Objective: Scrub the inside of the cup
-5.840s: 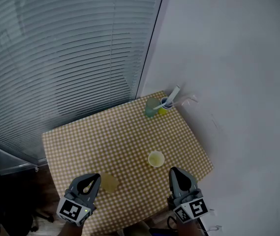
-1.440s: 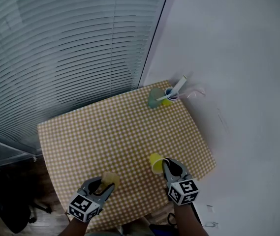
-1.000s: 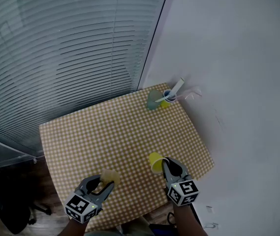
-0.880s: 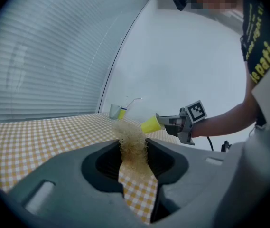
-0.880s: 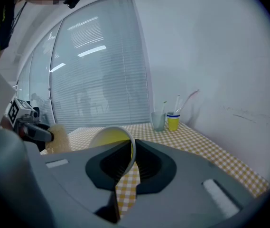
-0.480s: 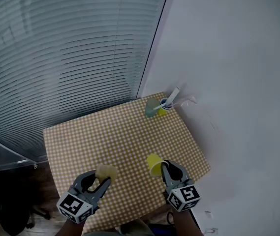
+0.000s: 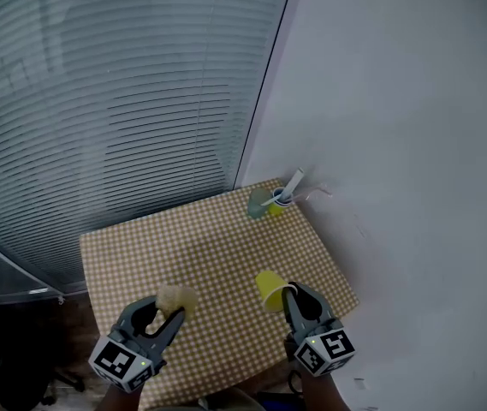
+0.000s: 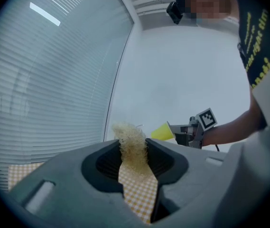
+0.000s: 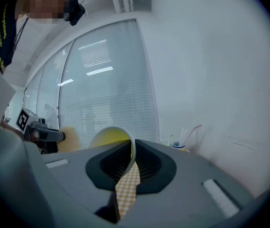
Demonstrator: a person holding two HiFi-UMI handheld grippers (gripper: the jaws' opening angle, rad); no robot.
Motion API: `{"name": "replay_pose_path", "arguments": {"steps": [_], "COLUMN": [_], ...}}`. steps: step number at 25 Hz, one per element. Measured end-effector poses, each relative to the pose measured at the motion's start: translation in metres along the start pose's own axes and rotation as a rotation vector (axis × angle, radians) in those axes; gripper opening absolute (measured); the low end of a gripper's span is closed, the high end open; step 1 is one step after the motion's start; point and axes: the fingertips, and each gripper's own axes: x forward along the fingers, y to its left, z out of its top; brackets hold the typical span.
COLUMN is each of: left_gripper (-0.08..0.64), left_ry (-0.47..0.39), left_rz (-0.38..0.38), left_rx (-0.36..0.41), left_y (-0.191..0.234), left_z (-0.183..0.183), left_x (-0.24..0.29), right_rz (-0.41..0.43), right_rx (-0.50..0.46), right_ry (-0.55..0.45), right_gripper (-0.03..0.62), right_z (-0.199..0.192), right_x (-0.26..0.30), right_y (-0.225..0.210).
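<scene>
Both grippers are lifted above the checked table [image 7: 217, 238]. My right gripper [image 7: 290, 296] is shut on the rim of a yellow cup [image 7: 269, 286], which lies tipped with its mouth toward the left gripper; in the right gripper view the cup [image 9: 110, 137] has its wall pinched between the jaws. My left gripper [image 7: 173, 308] is shut on a pale tan scrub pad [image 7: 176, 297], which stands up between the jaws as a fuzzy tuft [image 8: 132, 144]. The left gripper view also shows the cup [image 8: 162, 132] apart from the scrub pad, off to the right.
At the table's far right corner stand a green cup [image 7: 258, 203] and a small holder with a toothbrush [image 7: 284, 193]. Window blinds [image 7: 106, 101] run along the left, a white wall [image 7: 397, 144] along the right. A black chair base [image 7: 20, 375] sits on the floor at left.
Both grippers have risen from the table, the right one carrying the yellow cup and the left one the scrub pad. Several seconds ago both things lay on the table untouched.
</scene>
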Motion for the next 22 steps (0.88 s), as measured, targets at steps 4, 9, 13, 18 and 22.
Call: {"name": "replay_pose_path", "arguments": {"steps": [4, 9, 13, 18, 22], "left_gripper": [0.144, 0.143, 0.143, 0.143, 0.141], "left_ry": [-0.035, -0.088, -0.114, -0.163, -0.155], "left_rz": [0.009, -0.012, -0.023, -0.045, -0.055], "left_rx": [0.014, 0.032, 0.046, 0.053, 0.084], "left_y": [-0.002, -0.007, -0.012, -0.017, -0.024], "left_z": [0.021, 0.044, 0.066, 0.084, 0.087], "left_x": [-0.003, -0.007, -0.011, -0.018, -0.019], "right_rz": [0.001, 0.000, 0.015, 0.036, 0.065], "right_rx": [0.016, 0.014, 0.014, 0.013, 0.018], "right_ry": [-0.030, -0.068, -0.091, -0.122, -0.136], "right_gripper": [0.031, 0.031, 0.031, 0.031, 0.031], "right_z": [0.016, 0.035, 0.054, 0.068, 0.074], "right_x": [-0.007, -0.014, -0.018, -0.022, -0.023], "right_y": [0.001, 0.008, 0.018, 0.028, 0.036]}}
